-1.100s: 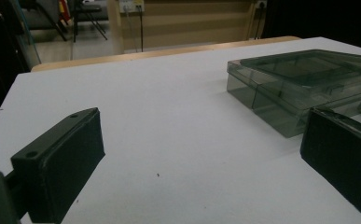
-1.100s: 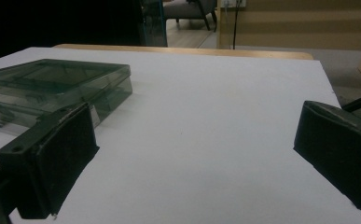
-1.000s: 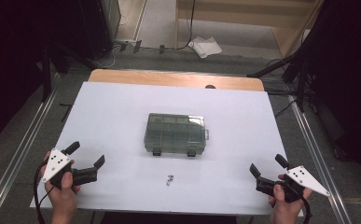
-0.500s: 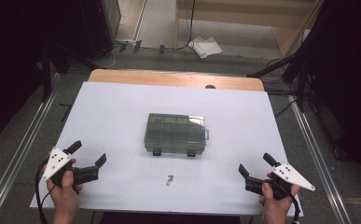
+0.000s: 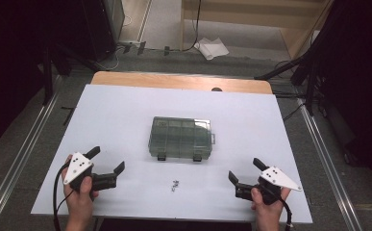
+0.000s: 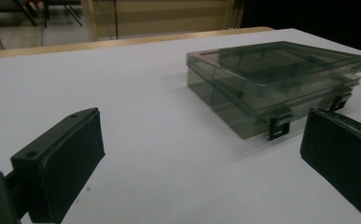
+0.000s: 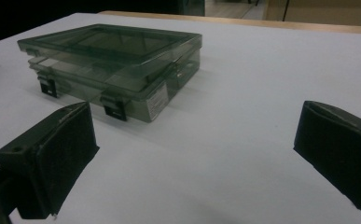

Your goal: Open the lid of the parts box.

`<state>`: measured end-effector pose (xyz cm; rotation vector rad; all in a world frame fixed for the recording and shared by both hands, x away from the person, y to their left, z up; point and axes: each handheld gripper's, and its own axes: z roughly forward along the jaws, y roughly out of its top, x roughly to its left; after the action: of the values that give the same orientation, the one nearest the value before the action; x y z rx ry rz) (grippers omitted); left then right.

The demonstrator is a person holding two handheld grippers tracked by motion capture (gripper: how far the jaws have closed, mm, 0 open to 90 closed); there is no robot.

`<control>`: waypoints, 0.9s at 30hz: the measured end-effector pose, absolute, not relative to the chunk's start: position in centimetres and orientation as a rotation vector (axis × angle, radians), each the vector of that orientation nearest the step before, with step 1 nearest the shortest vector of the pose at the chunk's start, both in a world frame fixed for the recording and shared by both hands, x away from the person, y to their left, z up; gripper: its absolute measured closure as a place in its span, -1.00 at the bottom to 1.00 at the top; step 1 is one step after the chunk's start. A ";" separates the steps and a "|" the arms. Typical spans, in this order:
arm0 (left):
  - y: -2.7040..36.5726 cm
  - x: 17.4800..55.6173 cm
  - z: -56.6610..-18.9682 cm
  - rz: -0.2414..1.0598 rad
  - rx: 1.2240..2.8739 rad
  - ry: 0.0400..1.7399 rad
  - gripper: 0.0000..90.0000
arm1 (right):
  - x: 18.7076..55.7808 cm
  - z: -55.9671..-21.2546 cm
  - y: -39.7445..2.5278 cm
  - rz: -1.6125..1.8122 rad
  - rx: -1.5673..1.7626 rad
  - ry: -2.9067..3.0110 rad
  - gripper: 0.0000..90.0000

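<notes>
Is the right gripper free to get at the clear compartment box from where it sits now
Probably yes: the right gripper is open, aimed at the box, with bare table between.

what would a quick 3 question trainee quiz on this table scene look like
1. True or false: the lid of the clear compartment box is shut.
2. Which gripper is holding something? A) left gripper B) right gripper C) neither
3. Fill in: the small screws lie on the white table between the box and the table's ____ edge.

Key
1. True; both front latches are down.
2. C; both stand open and apart from the box.
3. Near, on the person's side.
</notes>
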<state>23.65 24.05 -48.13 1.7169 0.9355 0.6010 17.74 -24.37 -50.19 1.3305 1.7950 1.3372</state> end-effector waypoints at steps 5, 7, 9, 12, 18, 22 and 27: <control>22.4 23.5 -48.4 0.566 1.739 0.911 -1.00 | 17.6 -50.1 -23.0 1.321 1.301 1.820 -1.00; 21.4 23.4 -48.5 0.545 1.749 0.900 -1.00 | 17.7 -50.0 -22.6 1.319 1.301 1.825 -1.00; 20.4 23.3 -48.5 0.526 1.759 0.876 -1.00 | 17.7 -49.9 -22.3 1.329 1.303 1.828 -1.00; 18.5 23.1 -48.8 0.481 1.794 0.872 -1.00 | 17.8 -49.9 -21.7 1.358 1.306 1.845 -1.00; 16.6 23.5 -49.1 0.432 1.841 0.890 -1.00 | 18.3 -49.8 -19.9 1.421 1.297 1.911 -0.74; 16.0 24.0 -49.0 0.433 1.831 0.936 -0.64 | 18.7 -49.7 -18.8 1.408 1.280 1.930 -0.47; 15.9 24.4 -49.3 0.434 1.845 0.959 -0.18 | 19.6 -50.1 -17.7 1.376 1.315 1.966 0.08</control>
<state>24.38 15.86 -49.30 1.8451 0.9591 0.4338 19.63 -17.67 -50.10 1.3149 1.9664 1.3755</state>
